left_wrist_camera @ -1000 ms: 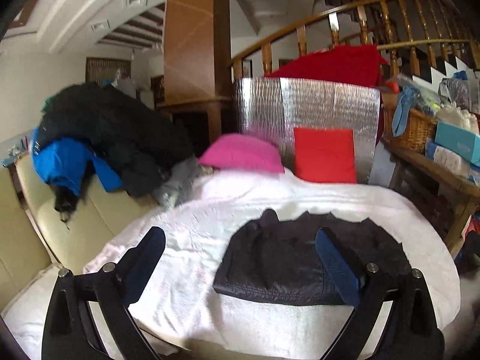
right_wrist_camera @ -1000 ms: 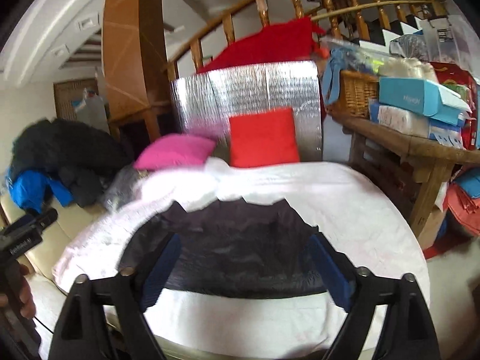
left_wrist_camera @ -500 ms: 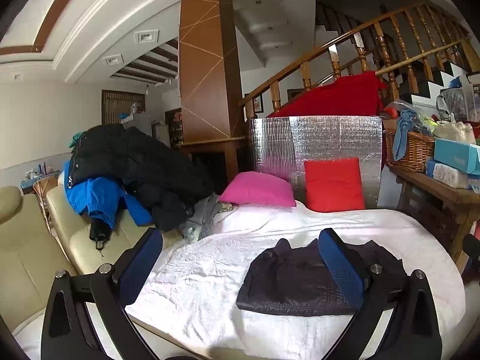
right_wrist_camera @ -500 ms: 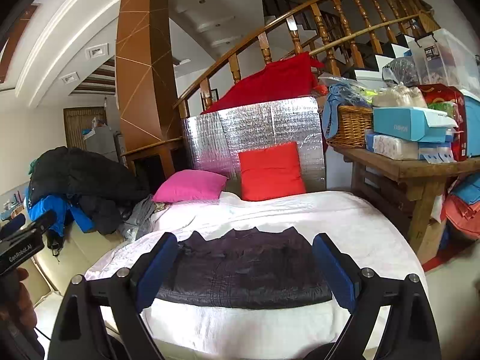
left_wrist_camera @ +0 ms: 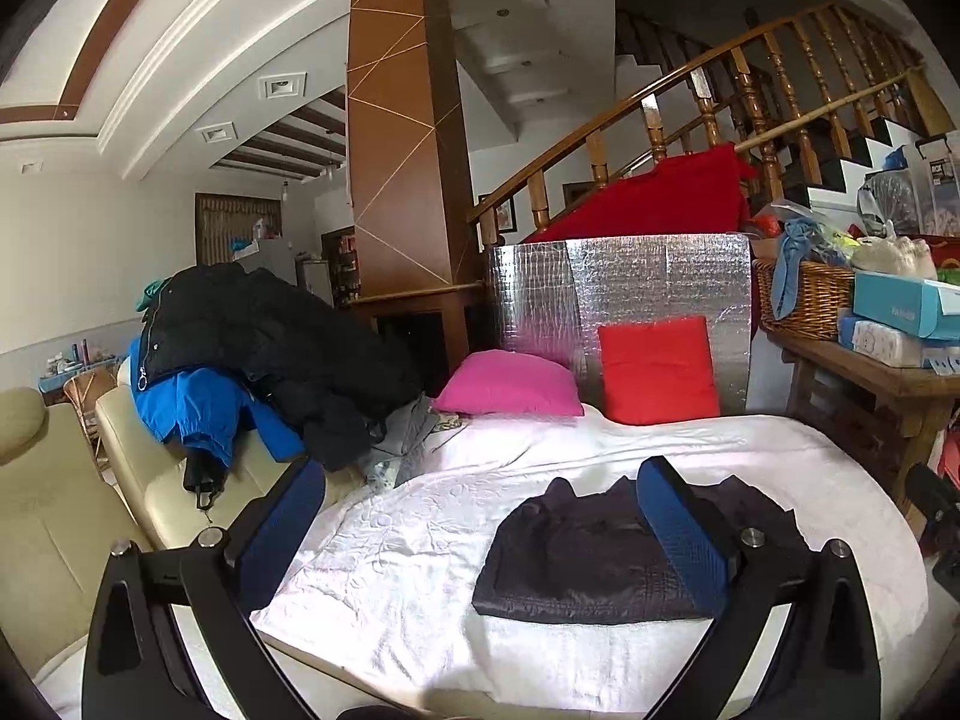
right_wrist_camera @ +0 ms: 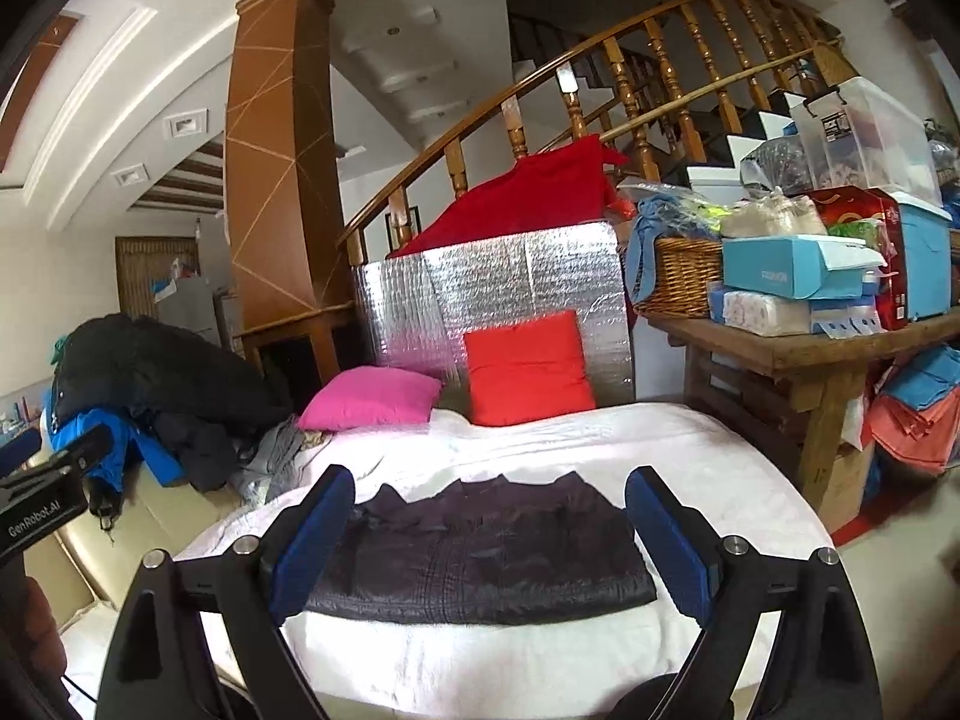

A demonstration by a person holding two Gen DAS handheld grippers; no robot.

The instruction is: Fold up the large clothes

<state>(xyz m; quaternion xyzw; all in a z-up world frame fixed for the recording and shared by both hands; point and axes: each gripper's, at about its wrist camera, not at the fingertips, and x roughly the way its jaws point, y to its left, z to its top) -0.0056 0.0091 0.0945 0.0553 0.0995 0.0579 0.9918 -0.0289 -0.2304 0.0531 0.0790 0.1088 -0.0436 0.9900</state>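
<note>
A dark jacket (left_wrist_camera: pixel 588 558) (right_wrist_camera: pixel 486 552) lies folded into a flat rectangle on the white cover (left_wrist_camera: pixel 420 540) (right_wrist_camera: pixel 690 450) of a round table. My left gripper (left_wrist_camera: pixel 480 498) is held back from the table's near left edge, open, with nothing between its blue pads. My right gripper (right_wrist_camera: pixel 489 507) hangs in front of the near edge, also open and empty, the folded jacket showing between its fingers. A pile of black and blue coats (left_wrist_camera: pixel 252 348) (right_wrist_camera: pixel 138 390) rests on the cream sofa at the left.
A pink cushion (left_wrist_camera: pixel 510 384) and a red cushion (left_wrist_camera: pixel 657 369) lean at the table's far side against a silver foil panel (left_wrist_camera: pixel 618 288). A wooden bench (right_wrist_camera: pixel 810 360) with a basket and boxes stands to the right. A cream sofa (left_wrist_camera: pixel 60 510) borders the left. A wooden staircase rises behind.
Both grippers have drawn back and tilted upward from the folded jacket, so more of the room and ceiling shows. The jacket lies still. Both stay open.
</note>
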